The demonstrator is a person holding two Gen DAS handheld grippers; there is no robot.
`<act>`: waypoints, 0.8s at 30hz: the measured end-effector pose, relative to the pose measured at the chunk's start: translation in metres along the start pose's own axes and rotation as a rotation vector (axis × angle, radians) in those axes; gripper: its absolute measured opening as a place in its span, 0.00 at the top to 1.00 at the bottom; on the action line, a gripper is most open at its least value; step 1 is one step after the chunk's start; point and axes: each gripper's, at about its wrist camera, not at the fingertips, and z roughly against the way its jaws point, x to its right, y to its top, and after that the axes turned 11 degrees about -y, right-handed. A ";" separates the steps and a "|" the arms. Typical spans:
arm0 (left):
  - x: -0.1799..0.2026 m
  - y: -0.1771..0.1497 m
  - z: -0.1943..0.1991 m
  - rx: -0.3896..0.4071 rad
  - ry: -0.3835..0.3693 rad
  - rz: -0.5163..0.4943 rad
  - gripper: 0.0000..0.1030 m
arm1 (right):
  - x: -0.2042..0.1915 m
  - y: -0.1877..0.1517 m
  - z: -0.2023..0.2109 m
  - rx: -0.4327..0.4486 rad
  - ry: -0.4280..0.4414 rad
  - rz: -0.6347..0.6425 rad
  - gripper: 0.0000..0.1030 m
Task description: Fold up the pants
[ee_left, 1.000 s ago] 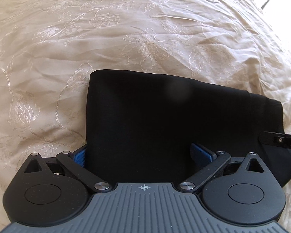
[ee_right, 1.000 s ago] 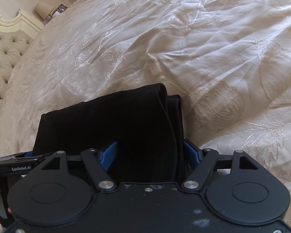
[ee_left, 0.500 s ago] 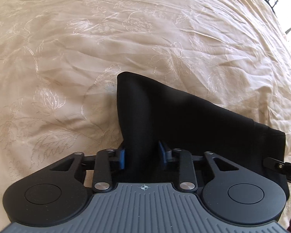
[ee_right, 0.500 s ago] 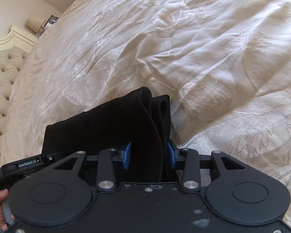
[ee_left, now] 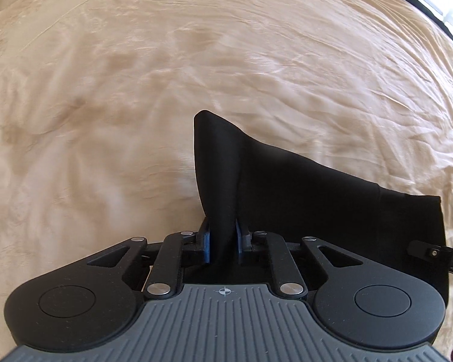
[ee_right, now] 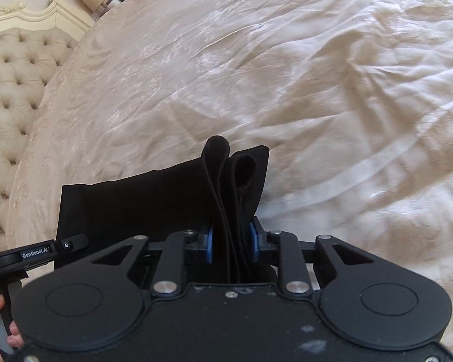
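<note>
Black folded pants stretched sideways over bedspread, both grippers' fingers clamping opposite ends

matt black cloth pants, satiny bedspread

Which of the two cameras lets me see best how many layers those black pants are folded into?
The right wrist view: the black pants show looped, stacked edges pinched in the right hand-held gripper. The left wrist view shows the pants as one smooth dark sheet in the left hand-held gripper.
</note>
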 end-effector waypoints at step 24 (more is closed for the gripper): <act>-0.234 -0.003 0.067 0.076 0.120 0.192 0.75 | -0.247 -0.049 -0.017 0.244 -0.250 0.264 0.63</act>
